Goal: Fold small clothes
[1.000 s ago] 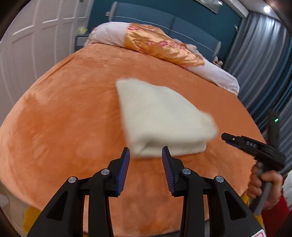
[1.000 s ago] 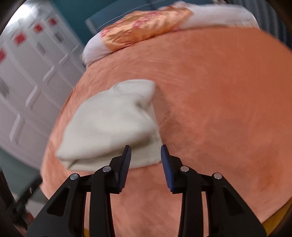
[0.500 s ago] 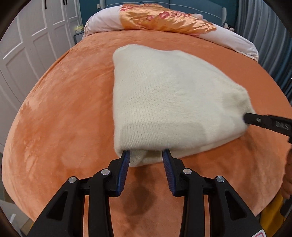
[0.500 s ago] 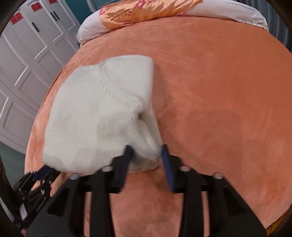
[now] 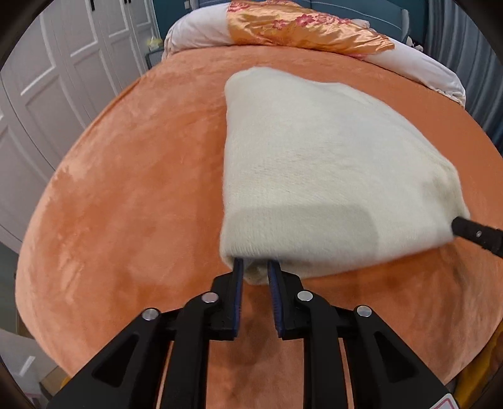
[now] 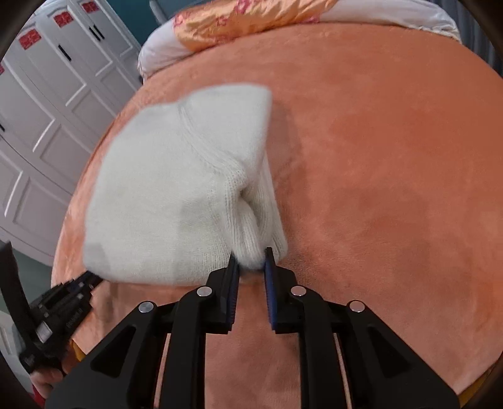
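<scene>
Garment: cream knit sweater (image 5: 320, 176), folded into a thick bundle, lying on the orange blanket (image 5: 132, 201); fills centre to right of the left wrist view, centre-left of the right wrist view (image 6: 176, 195).
Left claw: left gripper (image 5: 256, 273) at lower centre of its view, blue-padded fingers (image 5: 238, 283) closed in on the near left corner of the sweater, knit fabric pinched between them.
Right claw: right gripper (image 6: 250, 261) at lower centre of its view, fingers (image 6: 269, 270) clamped on a bunched ribbed fold at the near right corner of the sweater.
Cross views: right gripper's tip shows at the right edge of the left view (image 5: 471, 232), touching the sweater's corner; left gripper body shows at lower left of the right view (image 6: 59, 308), its tip under the sweater's edge.
Bed head: pillows (image 5: 201, 31) with an orange floral cover (image 5: 301, 28), top of frame.
Left side: white panelled wardrobe doors (image 5: 56, 63), upper left in both views.
Image quality: sweater edges slightly blurred.
</scene>
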Demonstrator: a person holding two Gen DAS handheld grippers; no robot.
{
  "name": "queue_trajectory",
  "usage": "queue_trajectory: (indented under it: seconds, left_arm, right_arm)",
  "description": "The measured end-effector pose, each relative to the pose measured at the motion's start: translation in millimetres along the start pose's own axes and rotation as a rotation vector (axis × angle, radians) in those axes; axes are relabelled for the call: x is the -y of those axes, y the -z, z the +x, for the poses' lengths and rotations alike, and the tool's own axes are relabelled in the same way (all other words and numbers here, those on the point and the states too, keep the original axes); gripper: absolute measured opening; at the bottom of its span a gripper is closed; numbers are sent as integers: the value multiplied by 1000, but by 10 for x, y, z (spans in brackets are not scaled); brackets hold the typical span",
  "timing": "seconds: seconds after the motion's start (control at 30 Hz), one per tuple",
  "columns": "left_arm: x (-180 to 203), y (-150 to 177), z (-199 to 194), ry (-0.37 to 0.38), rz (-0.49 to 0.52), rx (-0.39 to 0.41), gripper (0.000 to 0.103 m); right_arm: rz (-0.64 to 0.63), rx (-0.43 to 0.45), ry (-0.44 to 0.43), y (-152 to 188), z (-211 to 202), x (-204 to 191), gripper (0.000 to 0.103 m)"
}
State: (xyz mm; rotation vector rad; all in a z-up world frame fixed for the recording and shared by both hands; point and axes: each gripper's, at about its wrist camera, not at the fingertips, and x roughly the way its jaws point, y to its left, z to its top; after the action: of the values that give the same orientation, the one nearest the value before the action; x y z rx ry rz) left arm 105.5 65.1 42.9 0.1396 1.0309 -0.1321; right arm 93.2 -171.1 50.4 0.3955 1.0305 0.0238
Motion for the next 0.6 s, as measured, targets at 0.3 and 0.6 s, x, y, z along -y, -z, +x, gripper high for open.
queue_trajectory:
  seconds: [0.3,0.6]
  left_arm:
    - [298,245,-231,-9,14,14,27]
    - [486,603,-183,14,-32,-10,32]
  right_arm:
    - [-111,87,145,450,-376,-180,16]
    - [-147,91,202,902,-311,-169,30]
